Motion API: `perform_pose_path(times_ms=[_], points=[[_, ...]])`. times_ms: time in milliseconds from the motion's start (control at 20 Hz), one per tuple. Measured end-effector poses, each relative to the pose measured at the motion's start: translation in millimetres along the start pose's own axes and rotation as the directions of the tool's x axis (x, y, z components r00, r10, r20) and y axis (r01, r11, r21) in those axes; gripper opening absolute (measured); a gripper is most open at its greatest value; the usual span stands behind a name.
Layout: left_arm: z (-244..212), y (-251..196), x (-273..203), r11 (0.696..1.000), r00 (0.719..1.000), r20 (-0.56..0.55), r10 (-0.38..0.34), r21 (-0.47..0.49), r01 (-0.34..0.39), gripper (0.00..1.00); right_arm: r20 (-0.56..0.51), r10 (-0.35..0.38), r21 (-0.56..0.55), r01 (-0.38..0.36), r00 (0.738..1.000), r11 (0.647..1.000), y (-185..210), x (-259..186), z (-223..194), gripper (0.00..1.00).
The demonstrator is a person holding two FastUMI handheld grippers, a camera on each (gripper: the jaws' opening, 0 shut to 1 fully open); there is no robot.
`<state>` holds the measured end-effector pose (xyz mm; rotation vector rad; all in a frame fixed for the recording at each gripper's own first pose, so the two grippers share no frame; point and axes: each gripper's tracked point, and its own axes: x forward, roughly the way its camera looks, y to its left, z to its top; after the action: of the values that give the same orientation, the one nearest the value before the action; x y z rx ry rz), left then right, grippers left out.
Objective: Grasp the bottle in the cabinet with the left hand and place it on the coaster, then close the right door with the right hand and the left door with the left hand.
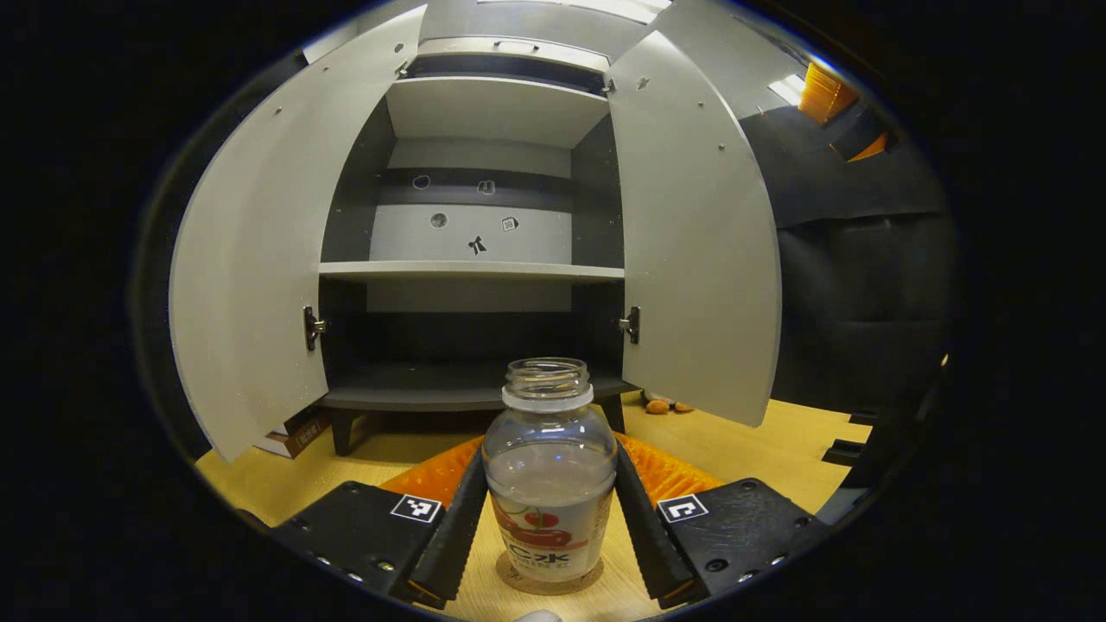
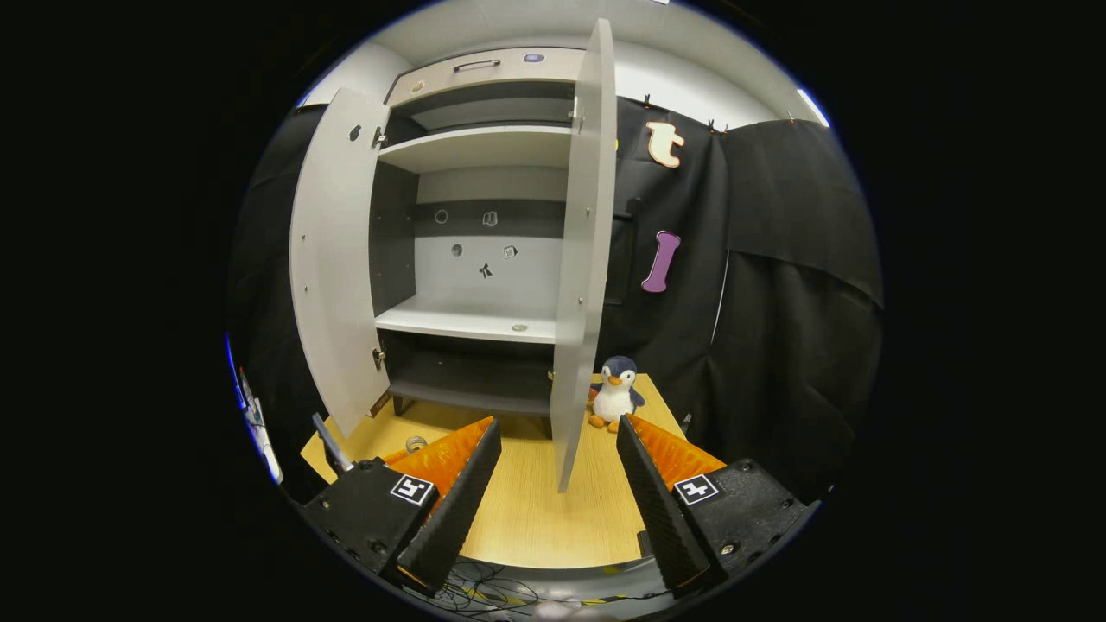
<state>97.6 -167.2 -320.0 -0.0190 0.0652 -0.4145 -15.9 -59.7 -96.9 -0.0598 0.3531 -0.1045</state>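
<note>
Left gripper (image 1: 549,527) clamps the clear, uncapped plastic bottle (image 1: 548,466), upright on the round cork coaster (image 1: 549,581). Right gripper (image 2: 553,492) gapes empty; the grey right cabinet door (image 2: 581,259) stands edge-on straight ahead, between its fingers.

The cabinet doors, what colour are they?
Light grey doors, best in the left gripper view.

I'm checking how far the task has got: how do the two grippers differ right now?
The left gripper has its fingers against the bottle, which stands on the coaster; the right gripper is open with nothing between its fingers. The left gripper faces the cabinet head-on, while the right gripper faces the edge of the open right door. Both hover low over the wooden table.
</note>
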Motion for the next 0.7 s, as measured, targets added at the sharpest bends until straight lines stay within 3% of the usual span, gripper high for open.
perform_pose_path(times_ms=[200,550,700], points=[[-9.9,0.6,4.0,0.999,0.999,0.034,-0.017,-0.037,0.018,0.76,-0.002,0.000,-0.033,0.000,1.000,0.999,2.3,0.2,0.5,0.83],[-26.0,-5.3,-1.6,0.998,0.999,0.022,-0.043,0.043,0.042,0.77,0.011,-0.018,-0.040,0.019,1.000,0.999,-2.5,-4.3,7.5,0.83],[-8.0,-6.3,-0.4,0.997,0.997,0.051,-0.052,0.063,0.049,0.81,0.007,-0.009,-0.037,0.009,1.000,0.999,-0.2,-3.6,5.1,0.83]])
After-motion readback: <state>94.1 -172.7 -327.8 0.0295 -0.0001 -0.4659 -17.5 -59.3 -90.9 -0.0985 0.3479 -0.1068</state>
